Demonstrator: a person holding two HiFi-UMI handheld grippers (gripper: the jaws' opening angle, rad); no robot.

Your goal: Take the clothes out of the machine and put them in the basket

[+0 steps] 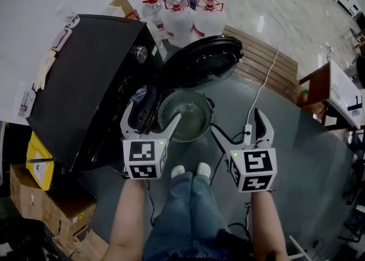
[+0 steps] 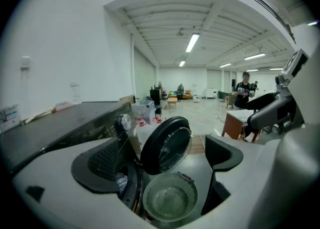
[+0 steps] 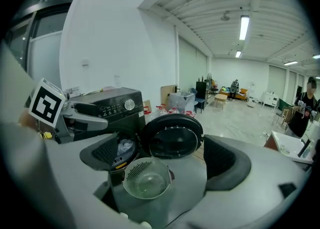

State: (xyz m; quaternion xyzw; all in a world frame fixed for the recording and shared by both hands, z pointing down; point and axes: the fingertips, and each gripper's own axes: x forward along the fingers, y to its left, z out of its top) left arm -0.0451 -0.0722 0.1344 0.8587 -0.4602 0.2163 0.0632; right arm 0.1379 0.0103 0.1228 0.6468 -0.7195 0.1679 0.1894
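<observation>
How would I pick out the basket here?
Find the big black front-loading washing machine; its round glass door hangs open. On the grey floor just below that door sits the round pale translucent slotted plastic basket, the only open bowl shape there.

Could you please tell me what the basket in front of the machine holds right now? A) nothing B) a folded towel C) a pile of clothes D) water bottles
A: the basket shows only its bare mesh inside, while the clothes lie inside the machine.
</observation>
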